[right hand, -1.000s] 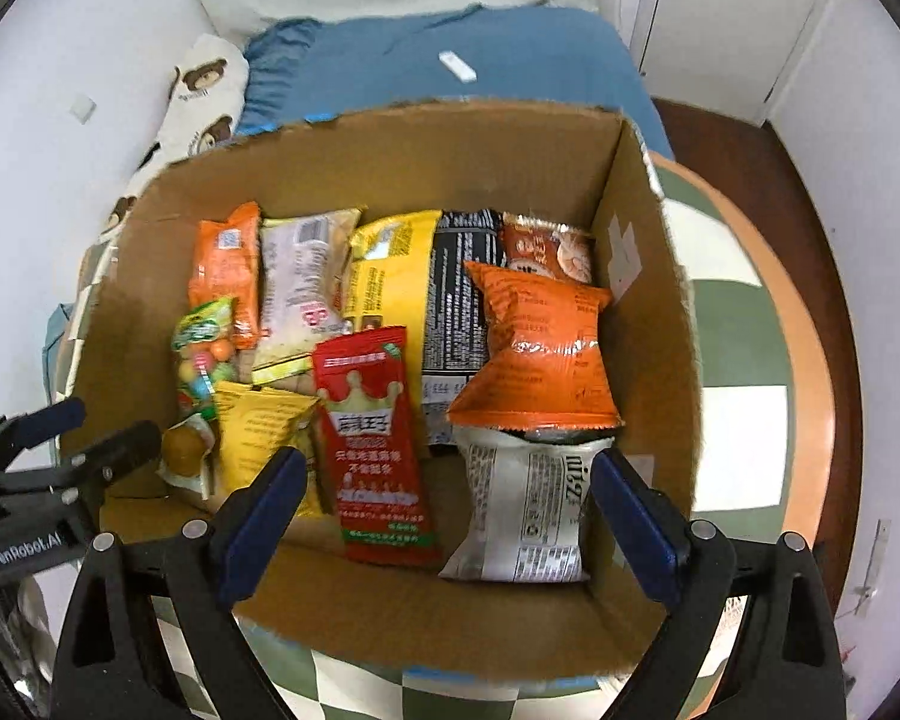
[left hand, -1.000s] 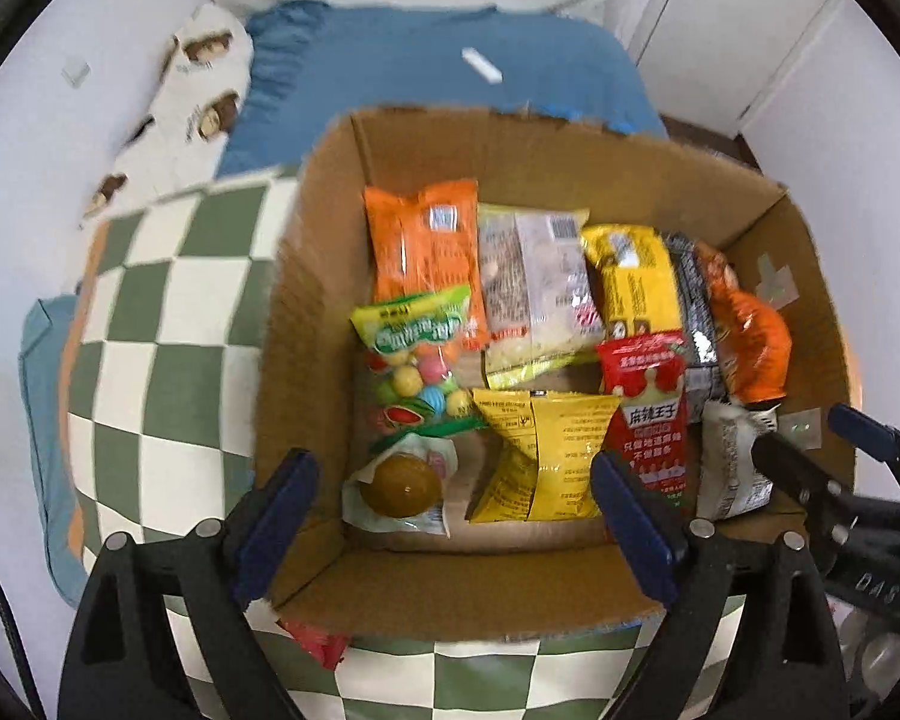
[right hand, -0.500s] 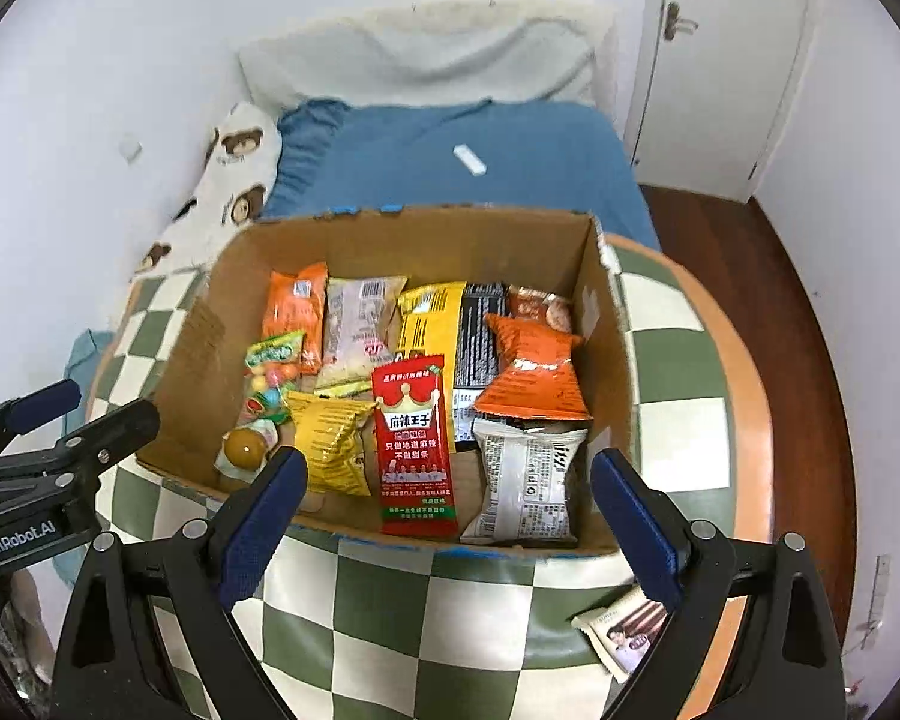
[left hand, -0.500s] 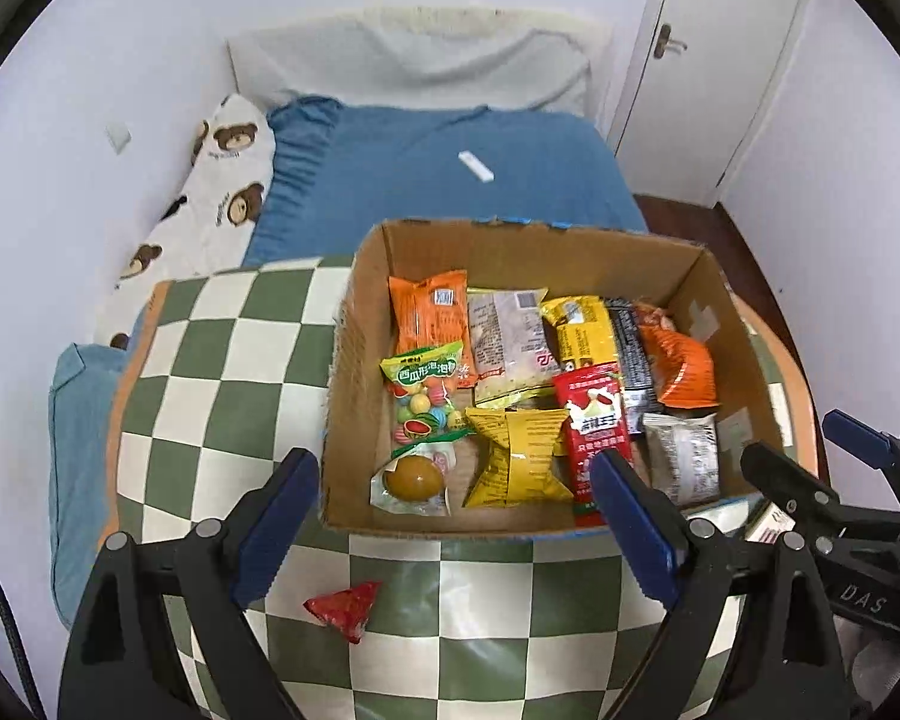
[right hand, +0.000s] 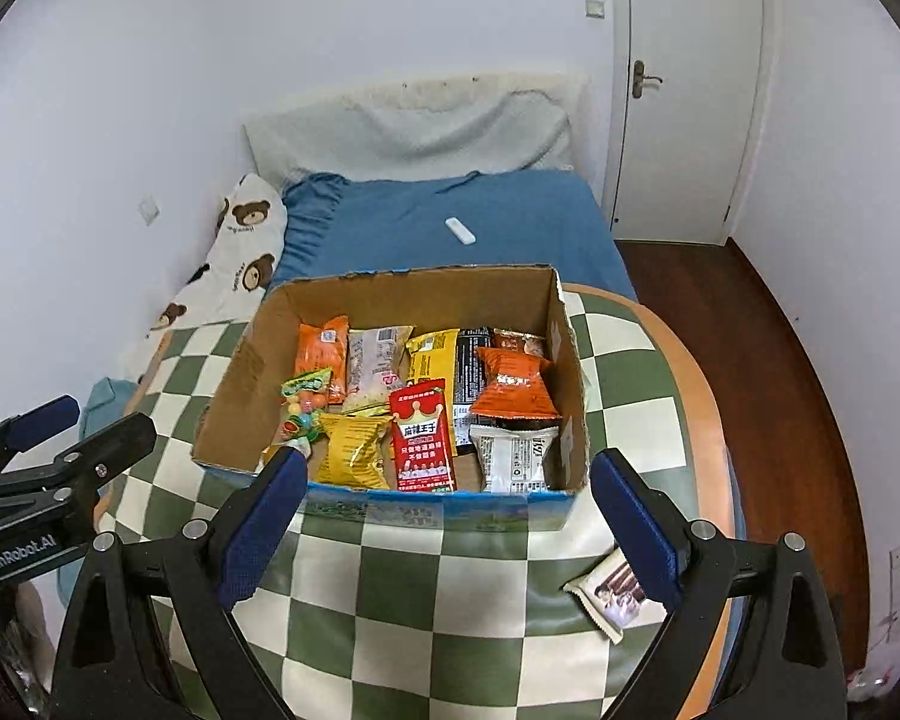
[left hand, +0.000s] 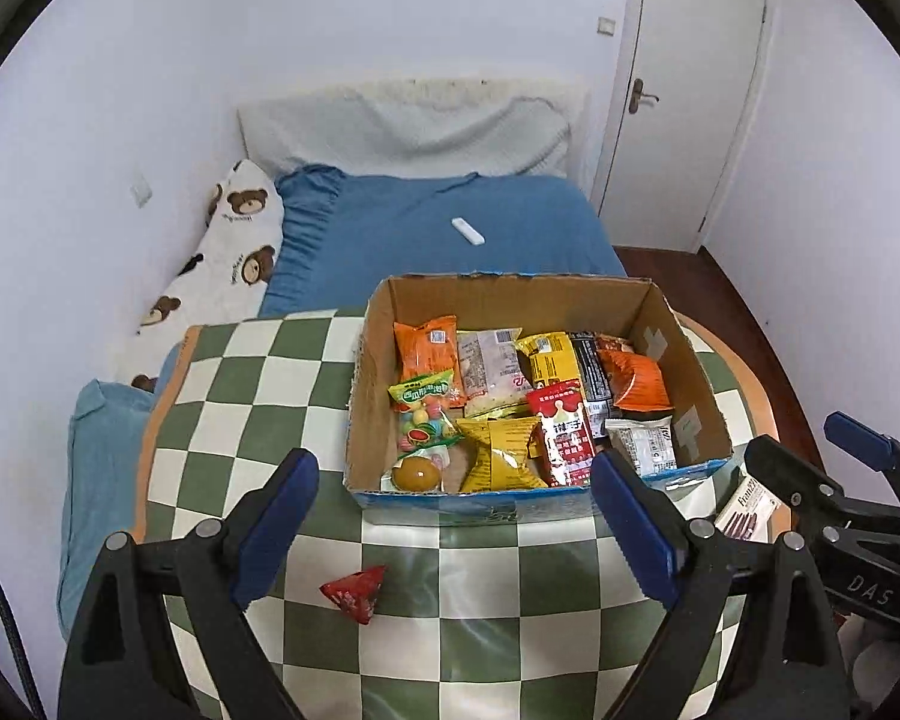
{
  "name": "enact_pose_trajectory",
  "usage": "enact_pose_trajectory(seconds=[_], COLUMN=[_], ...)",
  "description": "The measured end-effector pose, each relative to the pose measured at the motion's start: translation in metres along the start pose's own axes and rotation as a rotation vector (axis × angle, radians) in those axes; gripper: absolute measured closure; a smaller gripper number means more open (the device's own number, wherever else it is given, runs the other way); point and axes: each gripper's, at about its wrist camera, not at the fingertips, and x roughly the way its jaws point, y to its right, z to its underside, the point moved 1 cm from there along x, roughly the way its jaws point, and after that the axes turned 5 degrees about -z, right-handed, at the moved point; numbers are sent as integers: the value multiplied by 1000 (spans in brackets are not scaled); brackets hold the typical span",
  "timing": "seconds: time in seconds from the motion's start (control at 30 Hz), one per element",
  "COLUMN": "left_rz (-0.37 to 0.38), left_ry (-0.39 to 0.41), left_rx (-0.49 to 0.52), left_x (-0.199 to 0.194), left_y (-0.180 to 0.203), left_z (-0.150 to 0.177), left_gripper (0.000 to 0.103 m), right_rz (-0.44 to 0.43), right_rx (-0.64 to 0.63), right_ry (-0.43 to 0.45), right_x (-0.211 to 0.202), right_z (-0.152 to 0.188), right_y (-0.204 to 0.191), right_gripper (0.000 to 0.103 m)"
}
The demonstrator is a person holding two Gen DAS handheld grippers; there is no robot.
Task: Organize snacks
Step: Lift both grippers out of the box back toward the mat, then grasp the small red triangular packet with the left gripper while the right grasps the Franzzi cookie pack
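A cardboard box stands on the green-checked table and holds several snack packets, among them a red packet, a yellow one and an orange one. A small red packet lies on the table in front of the box, between my left gripper's fingers. A white wafer packet lies at the front right. My left gripper is open and empty, above the table before the box. My right gripper is open and empty too.
The round table has an orange rim and its right edge drops to a wood floor. A blue bed with a bear-print pillow lies behind the table. A white door is at the back right.
Both grippers have pulled back and up from the box. The box now looks smaller, and the table, the red packet and the wafer packet have come into view. Both stay open.
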Motion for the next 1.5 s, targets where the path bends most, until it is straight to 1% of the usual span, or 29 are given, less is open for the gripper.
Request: enact_pose_trajectory(seconds=[0.13, 0.27, 0.37, 0.43, 0.5, 0.6, 0.63, 0.73, 0.83, 0.9, 0.97, 1.0, 1.07, 1.1, 1.17, 1.23, 1.37, 1.43, 1.5], left_rz=[1, -3, -6, -6, 0, -11, -13, -19, -27, -33, -37, -41, -53, -66, -74, -78, -88, -85, -82], left_ry=[9, 12, 5, -15, -47, -101, -120, -178, -233, -274, -311, -321, -338, -351, -380, -400, -437, -460, -475], left_rx=[-4, -10, -16, -22, -35, -37, -35, -23, -8, -4, 2, 4, 14, 16, 9, -2, -43, -79, -105], left_x=[-9, -10, -6, 0, 10, 32, 39, 61, 82, 96, 110, 114, 123, 128, 136, 141, 143, 145, 148], left_y=[0, 0, 0, 1, 2, 7, 10, 18, 26, 28, 30, 29, 28, 25, 19, 11, -17, -35, -54], left_z=[5, 7, 10, 13, 18, 28, 32, 47, 62, 73, 83, 86, 94, 99, 107, 112, 126, 134, 144], left_gripper=[10, 10, 10, 10, 10, 10, 10, 10, 10, 10, 10, 10, 10, 10, 10, 10, 10, 10, 10], right_rz=[-3, -13, -58, -83, -75, -25, -9, 40, 84, 128, 149, 157, 178, 193, 213, 207, 153, 94, 52], right_rx=[9, 23, 82, 158, 222, 340, 358, 435, 500, 540, 580, 585, 562, 541, 482, 428, 330, 282, 246], right_ry=[20, 23, 12, 4, -8, -53, -71, -160, -240, -292, -324, -328, -324, -328, -314, -313, -367, -407, -435], right_x=[-12, -15, -13, -10, -6, 10, 16, 47, 79, 106, 128, 135, 148, 154, 158, 158, 153, 153, 156], right_z=[6, 11, 16, 21, 27, 42, 46, 64, 84, 99, 109, 112, 117, 118, 122, 127, 151, 170, 180], right_y=[-2, -2, 9, 28, 47, 93, 104, 143, 171, 187, 198, 200, 198, 195, 186, 174, 140, 112, 91], right_gripper=[6, 6, 6, 6, 6, 6, 6, 6, 6, 6, 6, 6, 20, 35, 37, 37, 38, 38, 38])
